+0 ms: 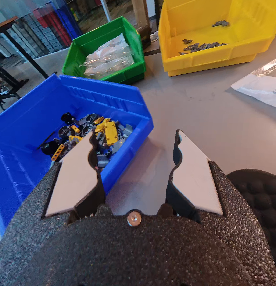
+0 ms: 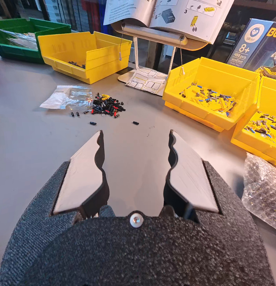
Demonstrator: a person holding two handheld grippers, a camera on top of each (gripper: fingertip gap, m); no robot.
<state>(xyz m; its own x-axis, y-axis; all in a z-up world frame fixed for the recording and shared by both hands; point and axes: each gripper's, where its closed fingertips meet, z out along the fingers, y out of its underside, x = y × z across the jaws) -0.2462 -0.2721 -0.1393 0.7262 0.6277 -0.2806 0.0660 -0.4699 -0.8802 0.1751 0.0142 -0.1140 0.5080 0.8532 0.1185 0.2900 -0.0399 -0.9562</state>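
Left wrist view alone shows blue bin (image 1: 126, 108).

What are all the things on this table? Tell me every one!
blue bin: one, near left, mixed yellow, grey, black pieces
green bin: one, far left, clear bags
yellow bins: three, back and right, small pieces
loose pins: one pile, black and red, table middle
clear bag: one, beside pile
booklet on stand: one, white, back
box: one, dark, far right
left gripper: open, empty
right gripper: open, empty
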